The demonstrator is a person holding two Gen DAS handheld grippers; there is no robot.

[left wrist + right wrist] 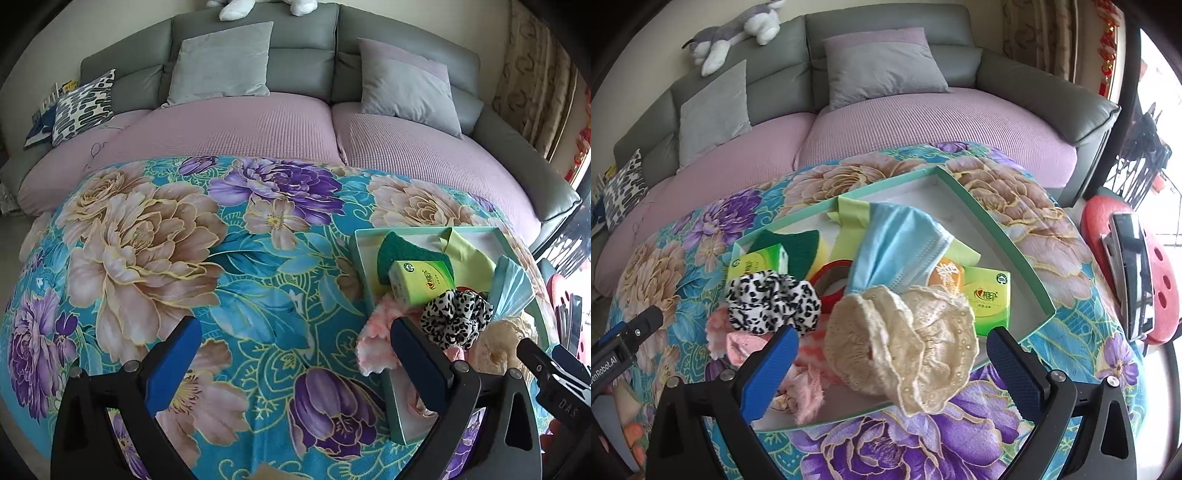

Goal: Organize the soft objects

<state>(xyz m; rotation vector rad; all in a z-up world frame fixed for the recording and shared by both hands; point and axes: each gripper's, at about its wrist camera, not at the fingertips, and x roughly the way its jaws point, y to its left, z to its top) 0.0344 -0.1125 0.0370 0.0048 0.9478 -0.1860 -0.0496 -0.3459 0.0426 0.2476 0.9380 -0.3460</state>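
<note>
Directly ahead of the right gripper, jaws spread wide and empty, the cream lace cap sits in the tray; left gripper, also released, hangs farther off over the blanket.

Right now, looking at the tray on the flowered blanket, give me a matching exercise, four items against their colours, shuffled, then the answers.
Things:
1. scrunchie
2. face mask
3. lace cap
4. tape roll

Colours:
A. cream
B. red
C. black and white spots
D. light blue

Pairs: 1-C, 2-D, 3-A, 4-B
</note>
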